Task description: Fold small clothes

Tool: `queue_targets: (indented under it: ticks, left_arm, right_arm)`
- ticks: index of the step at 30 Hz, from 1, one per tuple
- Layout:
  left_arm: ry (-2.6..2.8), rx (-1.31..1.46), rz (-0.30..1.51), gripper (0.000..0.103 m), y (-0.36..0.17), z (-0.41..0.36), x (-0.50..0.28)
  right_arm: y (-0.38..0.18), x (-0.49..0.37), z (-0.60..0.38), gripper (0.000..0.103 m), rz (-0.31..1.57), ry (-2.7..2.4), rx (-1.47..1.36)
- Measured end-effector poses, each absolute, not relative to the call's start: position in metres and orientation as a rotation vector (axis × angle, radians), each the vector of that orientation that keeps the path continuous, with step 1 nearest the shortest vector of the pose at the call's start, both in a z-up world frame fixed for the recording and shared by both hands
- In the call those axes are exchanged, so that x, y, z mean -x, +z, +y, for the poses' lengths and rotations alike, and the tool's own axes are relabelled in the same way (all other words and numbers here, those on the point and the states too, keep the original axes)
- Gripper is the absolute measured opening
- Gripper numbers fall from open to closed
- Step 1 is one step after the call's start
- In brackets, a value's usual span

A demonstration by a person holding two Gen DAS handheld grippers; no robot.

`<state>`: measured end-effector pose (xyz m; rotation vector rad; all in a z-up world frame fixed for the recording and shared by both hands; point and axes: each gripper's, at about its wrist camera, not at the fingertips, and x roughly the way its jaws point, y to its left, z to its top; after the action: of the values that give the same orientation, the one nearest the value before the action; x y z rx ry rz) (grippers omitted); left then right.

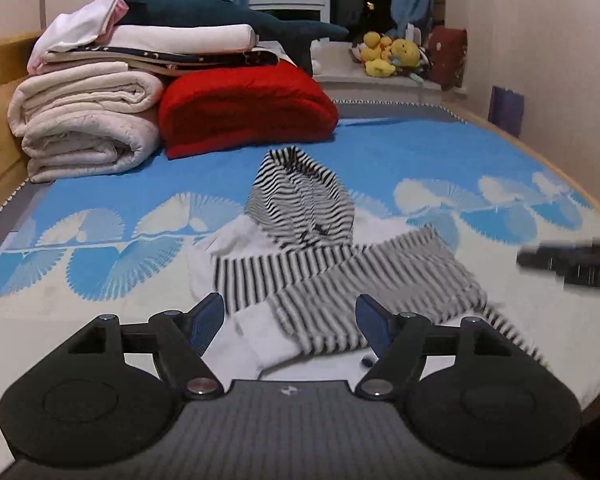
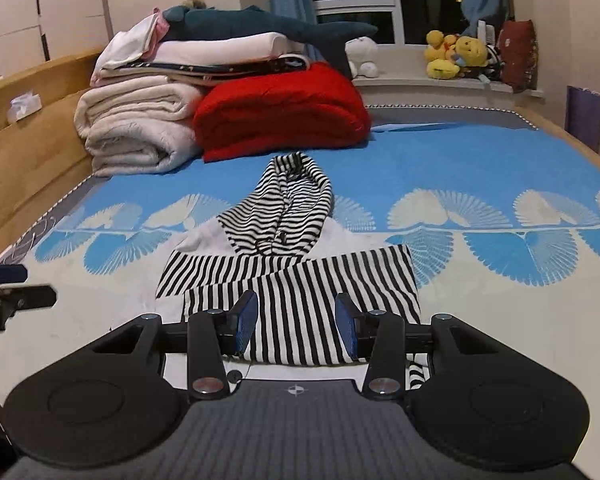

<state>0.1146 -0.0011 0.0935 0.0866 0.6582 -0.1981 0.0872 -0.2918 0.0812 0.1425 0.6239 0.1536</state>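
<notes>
The hoodie (image 2: 288, 280) lies flat on the bed (image 2: 480, 152), in the middle, close in front of me. It is white with black stripes. Its hood (image 2: 284, 208) points away from me, toward the red blanket (image 2: 284, 112). Both striped sleeves (image 2: 236, 276) look folded in across the chest, one over the other. So I think the next fold is to bring the bottom part up toward the hood.

To do that well, I should pinch the bottom edge at two spots, one on each side. I should grab all the layers, so the sleeves do not slip out. Then I lift both sides together, not too high, and lay the edge down just under the hood. If one side goes faster, the fold will come out crooked.

My right tool (image 2: 296, 326) is low over the near part of the hoodie, aimed straight at the hood. Its fingers are spread apart with the striped cloth between them, and they are not pinching it yet.

My left tool (image 1: 290, 324) is also low and near the hoodie, tipped a little so the bed looks slanted. Its fingers are spread wide and hold nothing. A white cuff (image 1: 268, 340) and a striped sleeve lie between them.

Far back, a pile of folded blankets (image 2: 136, 128) sits beside the red one.
</notes>
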Motion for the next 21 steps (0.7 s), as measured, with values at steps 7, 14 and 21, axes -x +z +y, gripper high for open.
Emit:
queue_targets:
  ticks: [7, 14, 21]
  left_arm:
    - [-0.185, -0.037, 0.678, 0.062, 0.12, -0.017, -0.17]
    - [-0.164, -0.023, 0.708, 0.017, 0.142, 0.002, -0.224]
    - [-0.159, -0.022, 0.789, 0.017, 0.128, 0.013, -0.284]
  right_arm:
    - [0.088, -0.077, -0.293, 0.044, 0.583, 0.14, -0.181]
    - [0.125, -0.063, -0.299, 0.006, 0.418, 0.193, -0.16]
    - [0.152, -0.145, -0.29, 0.004, 0.595, 0.192, -0.201]
